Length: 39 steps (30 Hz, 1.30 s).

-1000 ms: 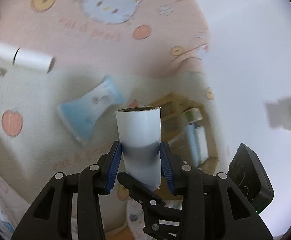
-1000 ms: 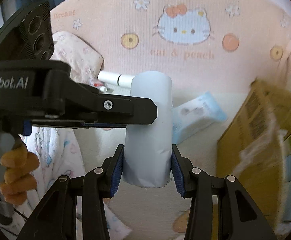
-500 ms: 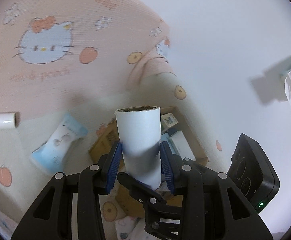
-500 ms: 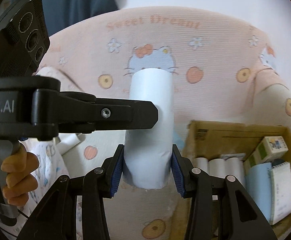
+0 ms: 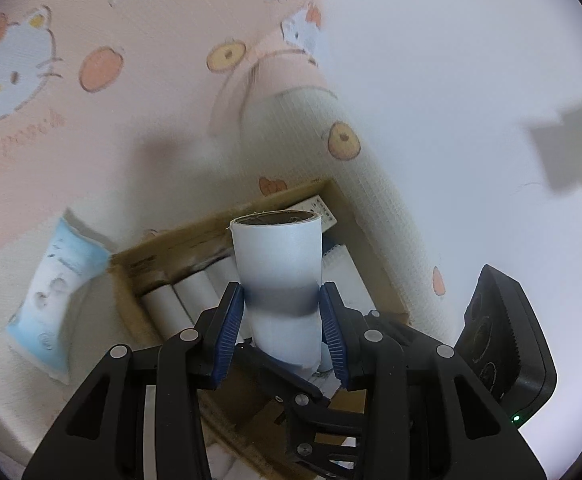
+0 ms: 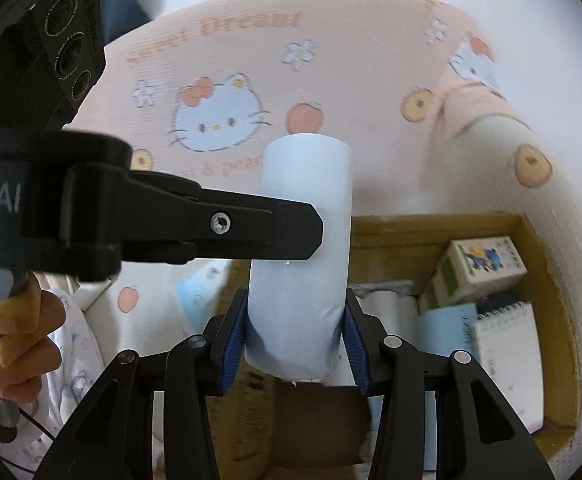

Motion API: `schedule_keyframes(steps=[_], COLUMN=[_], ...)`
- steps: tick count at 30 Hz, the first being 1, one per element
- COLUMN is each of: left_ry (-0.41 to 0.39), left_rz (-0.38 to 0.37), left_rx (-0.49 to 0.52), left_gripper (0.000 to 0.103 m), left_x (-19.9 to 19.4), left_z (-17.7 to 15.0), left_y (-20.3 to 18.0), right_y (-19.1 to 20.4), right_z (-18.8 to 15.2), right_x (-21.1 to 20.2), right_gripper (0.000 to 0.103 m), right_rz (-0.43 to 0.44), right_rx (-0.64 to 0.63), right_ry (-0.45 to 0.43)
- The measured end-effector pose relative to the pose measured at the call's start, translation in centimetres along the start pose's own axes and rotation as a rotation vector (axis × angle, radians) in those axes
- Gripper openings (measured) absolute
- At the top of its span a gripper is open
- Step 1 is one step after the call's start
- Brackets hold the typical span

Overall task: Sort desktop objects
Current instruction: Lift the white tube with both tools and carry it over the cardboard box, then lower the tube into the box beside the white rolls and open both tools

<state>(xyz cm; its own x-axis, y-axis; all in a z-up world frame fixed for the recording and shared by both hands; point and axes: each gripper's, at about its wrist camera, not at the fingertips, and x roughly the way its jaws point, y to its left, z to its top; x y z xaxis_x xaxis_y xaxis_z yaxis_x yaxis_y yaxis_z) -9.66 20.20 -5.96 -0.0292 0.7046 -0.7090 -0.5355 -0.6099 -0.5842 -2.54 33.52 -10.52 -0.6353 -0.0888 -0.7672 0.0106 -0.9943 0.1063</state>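
My left gripper point(image 5: 283, 320) is clamped on a white paper roll point(image 5: 279, 276), blue pads pressed into its sides low on the tube, the open cardboard core pointing up and away from me. My right gripper point(image 6: 297, 338) grips a second, pale bluish roll point(image 6: 303, 248) the same way, near its bottom end. From the right wrist view I see the left gripper's black finger point(image 6: 219, 236) crossing in front of that roll, so the two tools sit very close together, and a hand point(image 6: 23, 344) wraps the left handle at the edge.

Below both rolls lies the cardboard box point(image 5: 331, 200), resting on pink cartoon-cat bedding point(image 6: 231, 80). Several white rolls point(image 5: 187, 300) already lie side by side along one end of the box. The other end holds a small printed carton point(image 6: 487, 264), a light blue pad point(image 6: 447, 328) and a spiral notebook point(image 6: 507, 352). A blue wipes packet point(image 5: 55, 292) lies outside on the bedding, just beside the box wall.

I judge this to be the carry-in just before the drop. The main risk is the grippers knocking each other, since they overlap in view; a bump could twist a roll loose. Both grips sit low, so a tall roll could tip or land upright on the others rather than settling alongside them. The soft bedding may also let the box shift if I press on its wall.
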Motion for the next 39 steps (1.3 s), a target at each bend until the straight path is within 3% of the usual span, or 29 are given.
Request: schedule_keyframes(steps=[6,17,23,31,35,39], left_ry=[0.078,0.259,0.296,0.359,0.399,0.407], left_rz=[0.015,0.097,0.072,0.095,0.087,0.131], left_rx=[-0.025,-0.075,-0.175,-0.192,-0.233,-0.191], left_gripper=[0.042,0.042,0.041,0.039,0.032,0.028], left_x=[3.6,9.1,10.4,12.5,13.6,14.2], left_z=[1.6,1.6,1.3,0.7,0.3,-0.1], left_y=[0.6,2.0,3.5,4.0,4.7,4.4], right_y=[-3.6,-6.5,-7.5,-8.7,-9.6,-10.7], right_z=[0.0,-1.0,-1.4,-2.2,-2.3,-2.4], right_x=[1.7,6.1,7.2,8.9,9.5,9.7], right_gripper=[0.042,0.042,0.042,0.042,0.042,0.042], right_rz=[0.049,0.099,0.107,0.135,0.139,0.143], right_rx=[0.095,0.106,0.123,0.175,0.209,0.26], right_ry=[0.064,0.253,0.313,0.393,0.422,0.421])
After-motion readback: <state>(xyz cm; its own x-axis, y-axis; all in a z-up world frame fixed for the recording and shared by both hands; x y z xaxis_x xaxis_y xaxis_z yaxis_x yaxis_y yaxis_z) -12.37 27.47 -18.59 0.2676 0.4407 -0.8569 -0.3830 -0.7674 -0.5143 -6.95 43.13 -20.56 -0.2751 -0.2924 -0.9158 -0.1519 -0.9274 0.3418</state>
